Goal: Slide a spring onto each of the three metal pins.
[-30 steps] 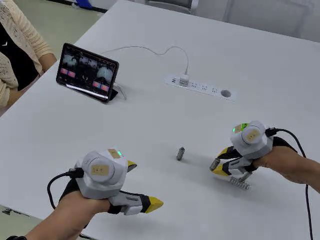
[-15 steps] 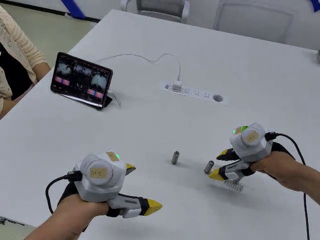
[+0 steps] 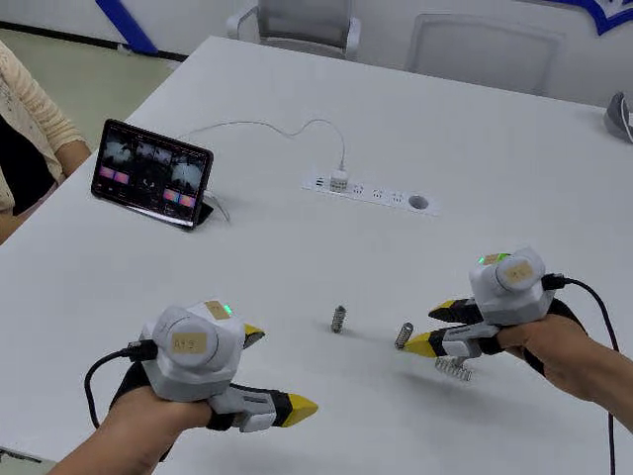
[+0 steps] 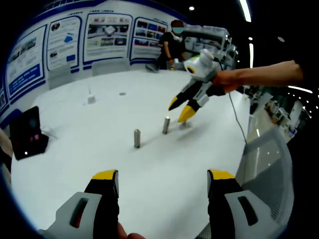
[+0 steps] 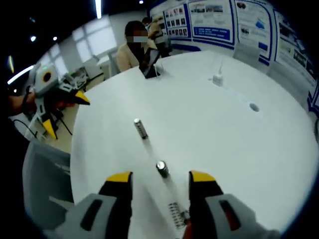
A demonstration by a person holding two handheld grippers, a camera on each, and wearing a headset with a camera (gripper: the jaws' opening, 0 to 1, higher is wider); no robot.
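my right gripper (image 3: 427, 329) hangs low over the white table (image 3: 297, 247) on the right side of the head view. its two yellow-tipped jaws are apart and hold nothing. the first pin (image 3: 404, 335) stands upright just beside the nearer yellow tip. in the right gripper view it sits just ahead of the gap between my jaws, and as far as i can see nothing touches it.

the second pin (image 3: 338, 318) stands upright to the left of the first, apart from it, toward the middle of the table. both look ribbed along the shaft, like a coil wrapped around them, but they are too small for me to be sure.

a spring (image 3: 453, 369) lies on its side on the table under my right gripper, close to my hand. in the right gripper view it lies low down between the bases of the jaws. i can't tell whether a pin is inside it.

my left gripper (image 3: 277, 368) is well apart from all this, at the lower left of the head view. its jaws are wide apart and empty, and it points across the table toward the pins. in the left gripper view both upright pins stand ahead of me, with the right gripper just beyond them.

farther back a tablet (image 3: 150, 173) is propped up with its screen lit. a white power strip (image 3: 366, 190) lies flat with a plug and a white cable in it. a person (image 3: 30, 129) in a cream knit top sits at the left edge of the table.
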